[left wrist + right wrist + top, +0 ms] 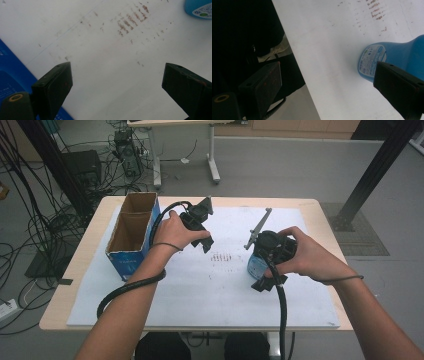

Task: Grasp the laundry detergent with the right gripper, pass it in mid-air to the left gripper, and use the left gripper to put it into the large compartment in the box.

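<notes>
A blue plastic bottle [255, 265] with a printed label stands on the white sheet [200, 290], right of centre. In the right gripper view the bottle [392, 55] sits at the right, partly behind the right-hand jaw and outside the gap. My right gripper [264, 281] [327, 67] hangs just over the bottle, tilted toward the table's near edge, jaws wide apart with only sheet between them. My left gripper [206, 242] [116, 70] hovers beside the blue cardboard box [131, 236], open over bare sheet. The bottle's [198, 8] base pokes into the top right corner of the left gripper view.
The box [10, 75] is open at the top and stands along the table's left side. Brown smudges [220, 257] [130, 21] mark the sheet between the two hands. Cables trail from both grippers toward the near edge. Stands and wires crowd the floor beyond the table.
</notes>
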Motion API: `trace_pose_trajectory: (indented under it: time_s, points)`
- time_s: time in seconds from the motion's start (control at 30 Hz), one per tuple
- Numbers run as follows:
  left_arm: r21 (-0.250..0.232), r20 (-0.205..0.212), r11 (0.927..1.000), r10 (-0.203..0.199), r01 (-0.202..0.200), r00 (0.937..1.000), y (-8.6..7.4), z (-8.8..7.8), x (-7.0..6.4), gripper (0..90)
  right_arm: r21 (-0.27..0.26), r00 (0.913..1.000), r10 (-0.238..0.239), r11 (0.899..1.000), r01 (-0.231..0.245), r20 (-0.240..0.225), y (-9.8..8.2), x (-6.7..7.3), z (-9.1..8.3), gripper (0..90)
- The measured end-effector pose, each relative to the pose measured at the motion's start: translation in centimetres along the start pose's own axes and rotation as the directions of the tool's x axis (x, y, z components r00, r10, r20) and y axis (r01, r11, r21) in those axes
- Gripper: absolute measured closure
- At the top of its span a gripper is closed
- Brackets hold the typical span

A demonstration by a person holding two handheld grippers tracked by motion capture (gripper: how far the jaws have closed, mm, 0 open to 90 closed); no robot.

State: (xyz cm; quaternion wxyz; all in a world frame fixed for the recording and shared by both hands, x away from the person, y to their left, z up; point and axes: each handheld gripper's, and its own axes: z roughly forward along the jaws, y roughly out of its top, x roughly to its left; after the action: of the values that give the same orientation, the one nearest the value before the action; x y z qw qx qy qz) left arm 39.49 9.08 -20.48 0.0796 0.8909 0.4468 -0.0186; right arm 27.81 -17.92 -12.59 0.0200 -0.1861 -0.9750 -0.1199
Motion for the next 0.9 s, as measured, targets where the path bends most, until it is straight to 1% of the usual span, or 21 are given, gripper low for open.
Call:
trace_pose_trajectory:
  time_s: [0.03,0.3,0.47,0.5,0.63,0.73,0.9]
  points:
    - [0.0,-0.001,1.0,-0.002,0.002,1.0,0.0,0.0,0.0,10.0,-0.001,1.0,0.008,1.0,-0.008,-0.002,-0.1,-0.1,0.0,8.0]
    - [0.003,-0.001,1.0,0.001,-0.001,1.0,0.1,-0.2,0.1,10.0,0.01,0.9998,0.02,1.0,-0.02,-0.001,-0.7,-0.2,0.0,8.0]
    - [0.001,0.001,1.0,-0.008,0.008,1.0,0.0,-0.2,0.3,9.9,0.013,0.9997,0.023,1.0,-0.023,0.0,-1.1,-0.3,-0.1,8.8]
    - [0.007,-0.001,1.0,-0.004,0.004,1.0,0.1,-0.2,0.3,9.9,0.015,0.9996,0.027,1.0,-0.027,0.003,-1.2,-0.3,-0.1,8.8]
    - [-0.002,0.001,0.9999,-0.013,0.013,0.9999,0.0,-0.2,0.4,9.9,0.022,0.9993,0.037,0.999,-0.037,0.005,-1.5,-0.5,-0.1,8.7]
    - [0.001,-0.001,1.0,-0.005,0.005,1.0,0.0,-0.3,0.4,9.8,0.027,0.9988,0.049,0.998,-0.049,0.006,-1.8,-0.6,-0.1,8.7]
    - [0.002,-0.001,0.9999,-0.01,0.01,0.9999,0.0,-0.1,0.2,9.8,0.025,0.9979,0.064,0.998,-0.064,0.01,-2.6,-0.8,0.0,8.8]
